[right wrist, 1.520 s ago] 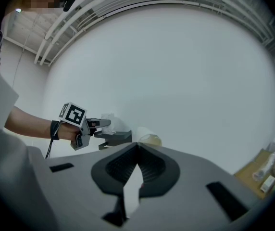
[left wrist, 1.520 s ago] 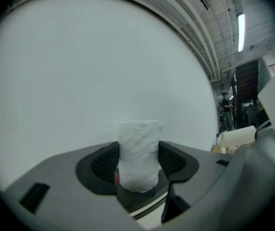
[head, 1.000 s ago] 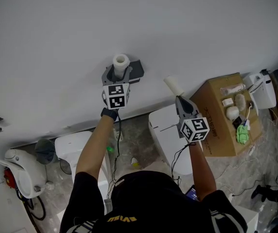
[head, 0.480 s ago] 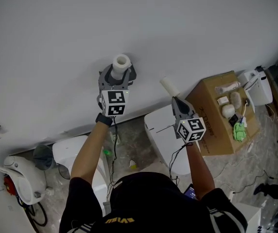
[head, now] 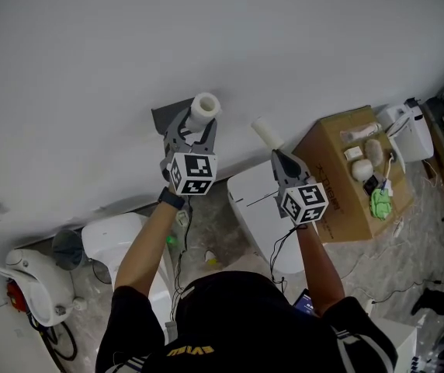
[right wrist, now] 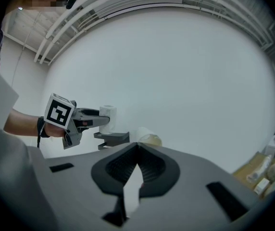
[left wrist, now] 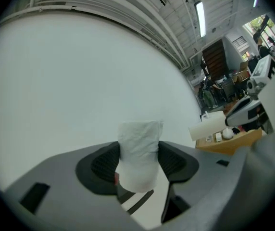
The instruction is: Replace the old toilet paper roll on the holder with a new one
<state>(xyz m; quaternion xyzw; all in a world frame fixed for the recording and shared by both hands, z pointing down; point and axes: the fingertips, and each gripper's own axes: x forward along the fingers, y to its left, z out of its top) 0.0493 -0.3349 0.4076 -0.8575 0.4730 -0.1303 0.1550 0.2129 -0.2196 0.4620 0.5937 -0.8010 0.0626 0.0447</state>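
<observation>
Person's head and dark shoulders lowest in head view, both forearms reaching up toward the wall. Left tongs (head: pixel 195 129) point level at the wall and are clamped on a thin paper roll (head: pixel 205 106); in the left gripper view both pads press its crumpled white sides, and the roll stands upright between them with its top above the pads. Right tongs (head: pixel 279 156) are just right of the left and are closed fully, pads meeting in the right gripper view. A second paper roll (head: pixel 266 133) sticks out past their tip, slanted up and to the left, pinched by its near end; the exact grip point is hidden behind the jaws. The two rolls are near each other but apart. The dark grey holder (head: pixel 167 116) is fixed to the wall (head: pixel 206 29) just left of the thin paper roll. In the right gripper view that roll sits directly above the holder's arm; contact cannot be resolved. Far below on the floor are a white toilet (head: pixel 257 208) under the right tongs and a cardboard box (head: pixel 338 196) to its right, with small items on top.
</observation>
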